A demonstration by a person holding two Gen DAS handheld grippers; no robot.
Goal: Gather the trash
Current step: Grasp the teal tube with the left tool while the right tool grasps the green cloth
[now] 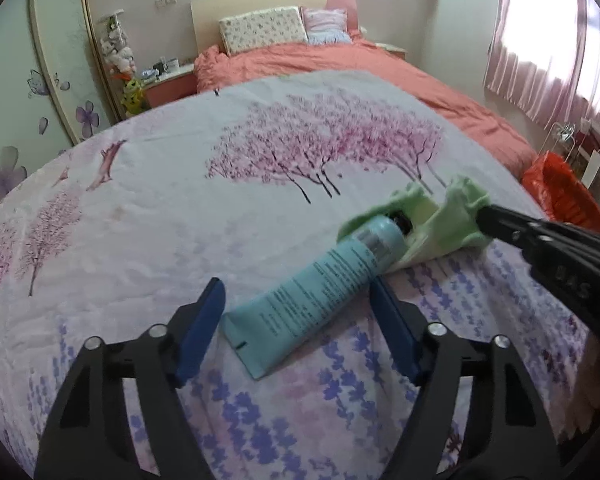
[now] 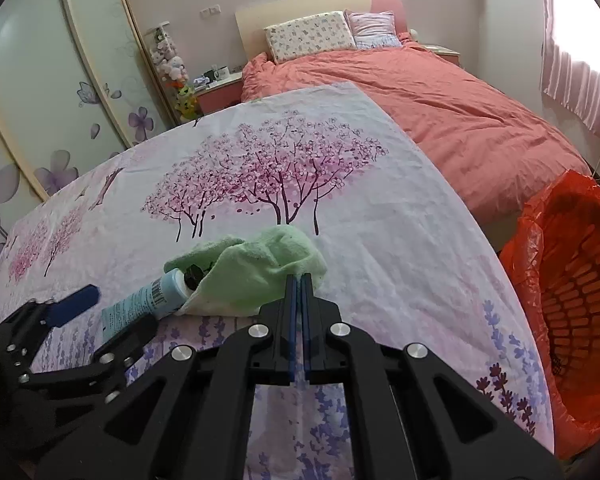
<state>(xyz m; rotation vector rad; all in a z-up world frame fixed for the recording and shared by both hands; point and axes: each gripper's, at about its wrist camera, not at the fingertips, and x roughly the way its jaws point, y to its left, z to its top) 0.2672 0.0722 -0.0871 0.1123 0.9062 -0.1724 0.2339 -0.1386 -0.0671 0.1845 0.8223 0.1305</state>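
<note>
Pale-blue plastic squeeze tube [image 1: 320, 300] lies on the blossom-printed sheet [image 1: 160, 208], cap tucked under the green terry cloth [image 2: 260, 268]. Left gripper [image 1: 300, 332] straddles it, jaws wide, untouching; right gripper [image 2: 299, 284] pinches the cloth. Next: close, then lift toward the red-lined bin [image 2: 572, 280] beyond the cloth.

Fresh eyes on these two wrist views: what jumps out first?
A light blue tube lies on the blossom-print sheet, its capped end tucked under a green cloth. The left gripper straddles the tube with jaws open, while the right gripper is shut on the cloth's edge. A red-lined basket stands to the right, beside the sheet.
</note>
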